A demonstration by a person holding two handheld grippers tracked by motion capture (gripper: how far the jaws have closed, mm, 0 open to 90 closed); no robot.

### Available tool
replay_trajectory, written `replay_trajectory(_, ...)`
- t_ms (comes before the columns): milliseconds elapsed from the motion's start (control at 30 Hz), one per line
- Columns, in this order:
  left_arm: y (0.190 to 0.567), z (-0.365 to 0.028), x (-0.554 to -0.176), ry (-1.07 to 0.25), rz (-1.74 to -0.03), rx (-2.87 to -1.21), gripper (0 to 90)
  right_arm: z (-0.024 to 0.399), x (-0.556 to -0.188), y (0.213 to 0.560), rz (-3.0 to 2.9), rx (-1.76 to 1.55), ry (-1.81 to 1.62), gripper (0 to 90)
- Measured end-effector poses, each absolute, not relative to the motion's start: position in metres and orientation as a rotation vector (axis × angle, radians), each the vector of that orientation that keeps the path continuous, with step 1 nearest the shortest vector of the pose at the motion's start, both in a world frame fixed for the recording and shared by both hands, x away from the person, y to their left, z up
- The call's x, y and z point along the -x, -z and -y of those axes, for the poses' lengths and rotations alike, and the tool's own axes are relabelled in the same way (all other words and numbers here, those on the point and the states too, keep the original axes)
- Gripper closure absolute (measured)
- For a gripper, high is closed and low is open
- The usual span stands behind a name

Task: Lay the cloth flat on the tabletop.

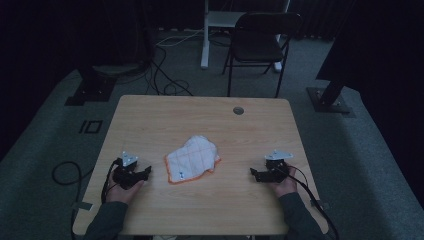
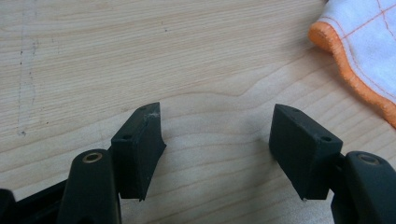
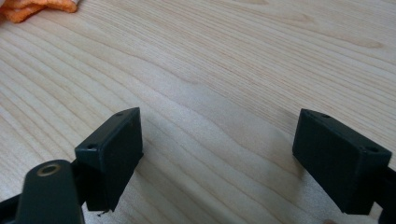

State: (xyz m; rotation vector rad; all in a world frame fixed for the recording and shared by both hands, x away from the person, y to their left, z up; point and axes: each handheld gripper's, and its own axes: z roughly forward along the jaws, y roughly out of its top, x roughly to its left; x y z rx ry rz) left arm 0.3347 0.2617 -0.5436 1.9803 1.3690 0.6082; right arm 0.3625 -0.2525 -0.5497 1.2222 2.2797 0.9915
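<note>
The jaws of the left gripper [image 1: 145, 173] and the right gripper [image 1: 254, 173] are spread wide, with bare wood between them. Both are held low over a pale wooden worktop [image 1: 150, 115]. Grey carpet, a black chair [image 1: 260, 40] and loose cables [image 1: 167, 80] are seen beyond. A white quilted cloth [image 1: 192, 158], edged in orange, lies crumpled between the grippers.

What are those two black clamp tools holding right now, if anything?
Nothing. The left hand-held gripper and the right hand-held gripper both have jaws spread apart over bare table. The white cloth with orange edging lies loose between them, untouched.
</note>
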Motion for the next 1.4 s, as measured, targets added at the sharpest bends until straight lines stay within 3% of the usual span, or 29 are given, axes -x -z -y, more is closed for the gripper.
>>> replay_trajectory(567,0.543,-0.262,-0.334,-0.595,-1.357,-2.000,35.1,0.246,-0.362,0.549,-2.295,-1.218,-0.982,13.9)
replay_trajectory(800,0.543,-0.263,-0.333,-0.573,-1.308,-2.033,27.8,0.249,-0.361,0.544,-2.299,-1.241,-1.027,42.3)
replay_trajectory(1133,0.542,-0.265,-0.330,-0.564,-1.297,-2.033,35.2,0.241,-0.352,0.533,-2.266,-1.191,-1.118,50.9)
replay_trajectory(1400,0.540,-0.265,-0.328,-0.540,-1.291,-2.013,41.8,0.236,-0.348,0.527,-2.252,-1.187,-1.152,51.6)
